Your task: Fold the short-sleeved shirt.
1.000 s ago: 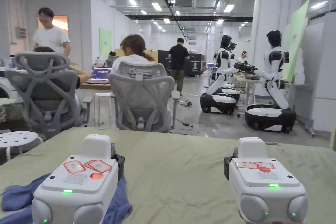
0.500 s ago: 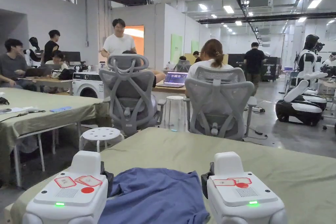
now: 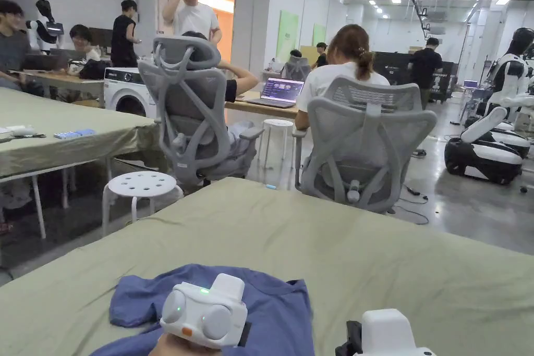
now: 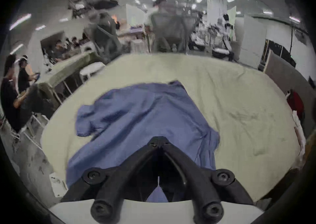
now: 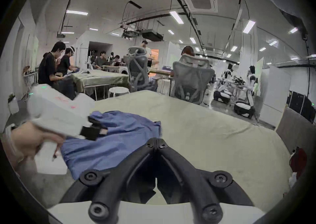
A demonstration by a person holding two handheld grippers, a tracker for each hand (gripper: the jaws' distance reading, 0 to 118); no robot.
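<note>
Shirt condition: the blue short-sleeved garment lies crumpled and unfolded on the green-covered table, at the near left part of it, with one sleeve bunched toward the table's left edge and the body ridged with creases. Your left gripper hangs over the shirt, jaws together at the tips with no cloth between them that can be made out. Your right gripper sits just beside the shirt's right edge, above bare table cover, jaws likewise together and holding nothing. In the head view the left gripper body rests low over the cloth, and only the top of the right gripper shows at the bottom edge. Judgement: folding has not begun; the step in hand is to spread the garment flat. You are advised to part both pairs of jaws before descending, take the shirt at two well-separated points such as the shoulders or the hem corners, and pinch a single layer rather than a bunch. Lift just enough for the cloth to hang free, then lay it down away from the table's left edge, since the sleeve there could slide off. Smooth the creases before making any fold.
</note>
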